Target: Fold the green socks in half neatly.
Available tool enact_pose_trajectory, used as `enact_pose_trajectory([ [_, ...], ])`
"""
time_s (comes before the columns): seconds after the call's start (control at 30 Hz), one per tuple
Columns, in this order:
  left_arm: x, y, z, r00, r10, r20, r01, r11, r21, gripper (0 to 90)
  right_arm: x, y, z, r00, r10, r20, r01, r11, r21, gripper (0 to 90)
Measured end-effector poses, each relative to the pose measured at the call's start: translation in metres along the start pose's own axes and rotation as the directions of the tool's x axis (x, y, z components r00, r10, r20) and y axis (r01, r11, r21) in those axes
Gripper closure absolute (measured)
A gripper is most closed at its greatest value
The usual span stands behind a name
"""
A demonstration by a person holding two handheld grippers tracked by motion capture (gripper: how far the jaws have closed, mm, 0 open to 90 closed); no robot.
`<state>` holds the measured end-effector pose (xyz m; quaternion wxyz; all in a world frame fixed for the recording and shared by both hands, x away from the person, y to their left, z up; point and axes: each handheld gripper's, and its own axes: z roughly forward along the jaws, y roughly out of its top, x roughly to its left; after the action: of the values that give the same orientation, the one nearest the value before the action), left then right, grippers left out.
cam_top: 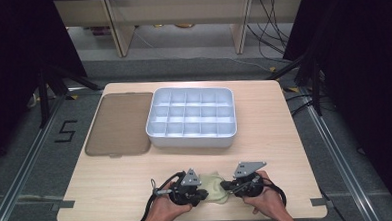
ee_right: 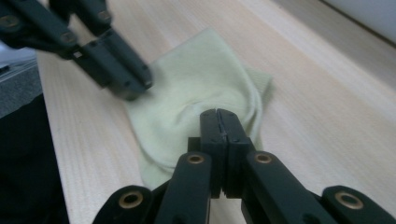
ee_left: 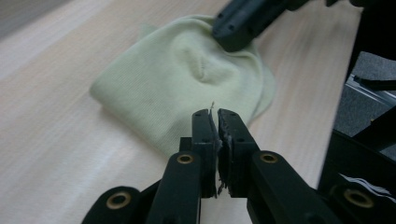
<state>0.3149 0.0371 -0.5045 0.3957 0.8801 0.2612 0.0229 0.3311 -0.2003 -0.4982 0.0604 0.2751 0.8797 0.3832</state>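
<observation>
I'm pressing both tongs, left gripper (cam_top: 201, 194) and right gripper (cam_top: 226, 185), jaws pressed together, onto the pale yellow knitted cloth (cam_top: 215, 187) at lower centre. It's looking folded already. I'm not pinching it yet, and the white plastic divided tray (cam_top: 191, 135) above is standing unfilled.

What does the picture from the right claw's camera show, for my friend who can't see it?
A pale yellow-green cloth lies rumpled on a light wooden table. The right claw, jaws shut together, points at its near edge. The left claw comes in from the upper left with its tip over the cloth.
</observation>
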Motion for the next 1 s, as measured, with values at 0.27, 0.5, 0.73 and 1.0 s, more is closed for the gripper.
enact_pose_trajectory([
  [0.27,0.003,0.01,-0.012,0.999,-0.043,-0.012,0.042,0.9968,-0.067,88.3,0.0,0.001,-0.001,0.9999,-0.012,-0.002,0.012,1.0,-0.014,90.0],
  [0.5,0.026,0.016,-0.011,0.9964,-0.058,-0.062,0.054,0.9965,-0.064,88.8,-0.001,0.008,-0.005,0.9999,-0.004,0.012,0.005,0.999,-0.046,90.0],
  [0.73,0.033,0.018,0.001,0.9943,-0.069,-0.082,0.066,0.9971,-0.038,88.0,-0.005,0.021,0.005,0.9991,-0.027,0.034,0.029,0.999,-0.045,89.9],
  [1.0,0.036,0.015,0.005,0.9953,-0.052,-0.081,0.051,0.9986,-0.014,88.2,-0.017,0.007,0.011,0.9934,-0.051,0.103,0.049,0.999,0.022,89.7],
])
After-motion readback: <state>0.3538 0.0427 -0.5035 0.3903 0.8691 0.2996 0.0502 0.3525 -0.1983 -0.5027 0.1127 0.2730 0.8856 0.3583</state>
